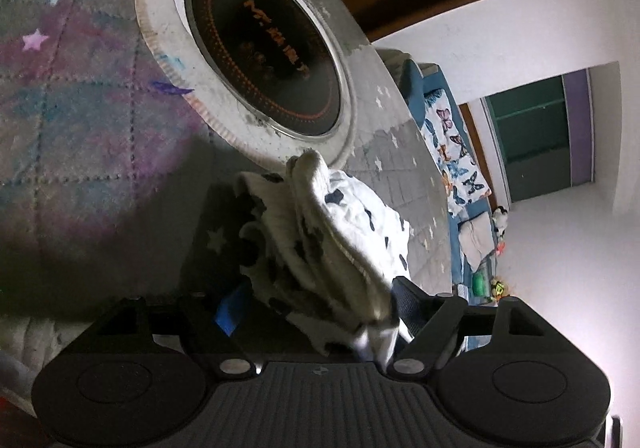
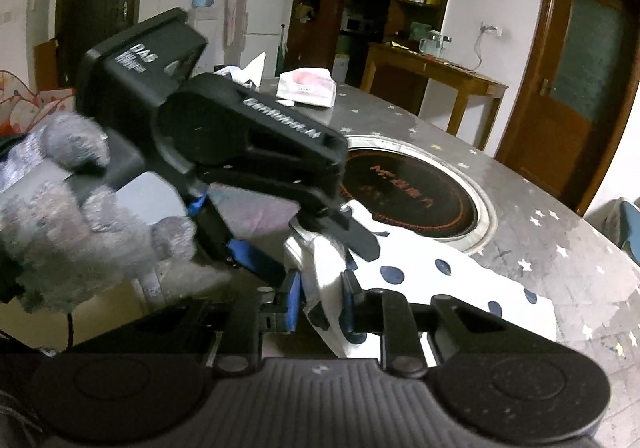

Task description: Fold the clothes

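Both grippers pinched the polka-dot garment: right gripper just below the left gripper, cloth trailing rightward over the table

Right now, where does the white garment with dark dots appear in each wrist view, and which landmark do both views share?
Left wrist view: the dotted garment hangs bunched at lower centre, running into the left hand-held gripper.
Right wrist view: it lies spread at lower centre-right, pinched in the right hand-held gripper.
Shared landmark: the round black cooktop in the table.
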A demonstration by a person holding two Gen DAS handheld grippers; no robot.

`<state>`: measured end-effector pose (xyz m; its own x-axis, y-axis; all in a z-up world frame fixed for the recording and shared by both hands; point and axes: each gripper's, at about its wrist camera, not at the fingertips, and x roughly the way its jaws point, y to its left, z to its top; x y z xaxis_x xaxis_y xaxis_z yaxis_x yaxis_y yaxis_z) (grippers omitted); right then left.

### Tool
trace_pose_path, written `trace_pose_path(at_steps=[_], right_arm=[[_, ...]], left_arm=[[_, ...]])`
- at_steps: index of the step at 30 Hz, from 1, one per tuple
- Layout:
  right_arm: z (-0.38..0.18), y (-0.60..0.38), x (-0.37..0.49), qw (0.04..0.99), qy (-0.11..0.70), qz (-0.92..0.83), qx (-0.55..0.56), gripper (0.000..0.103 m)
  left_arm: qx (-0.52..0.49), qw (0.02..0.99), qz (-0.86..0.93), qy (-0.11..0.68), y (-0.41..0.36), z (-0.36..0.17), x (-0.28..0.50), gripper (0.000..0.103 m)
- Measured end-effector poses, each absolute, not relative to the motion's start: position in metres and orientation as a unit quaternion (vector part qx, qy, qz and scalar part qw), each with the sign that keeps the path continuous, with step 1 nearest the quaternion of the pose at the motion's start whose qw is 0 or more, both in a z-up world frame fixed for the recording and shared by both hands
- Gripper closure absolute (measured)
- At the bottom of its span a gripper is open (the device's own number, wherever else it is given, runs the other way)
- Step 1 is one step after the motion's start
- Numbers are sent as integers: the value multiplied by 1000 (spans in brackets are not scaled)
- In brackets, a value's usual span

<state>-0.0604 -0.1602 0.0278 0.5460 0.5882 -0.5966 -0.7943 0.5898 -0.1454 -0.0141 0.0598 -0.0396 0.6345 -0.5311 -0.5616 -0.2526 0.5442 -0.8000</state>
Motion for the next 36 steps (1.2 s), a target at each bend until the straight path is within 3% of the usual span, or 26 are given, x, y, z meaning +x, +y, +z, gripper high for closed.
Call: trace_pose_path(at_steps=[22,27,30,33,36], right_arm=[[32,-179,-56,868,258,403,-133,85],[37,-180,-53,872,254,401,-117,85],[36,-179,-52,873,255,400,-111,85],[34,-179,-53,870,260,404,-109,85],[30,-177,-54,865,264,411,-114,85]], left_arm=[[-516,741,-97,419,69,-49,-18,25],[-537,731,-104,408,69,-50,-25,16],[-547,724,-106,406,68,-53,-25,16],[-547,723,-108,407,66,-54,-20,17],[-542,728,-108,407,64,-53,-13,26]])
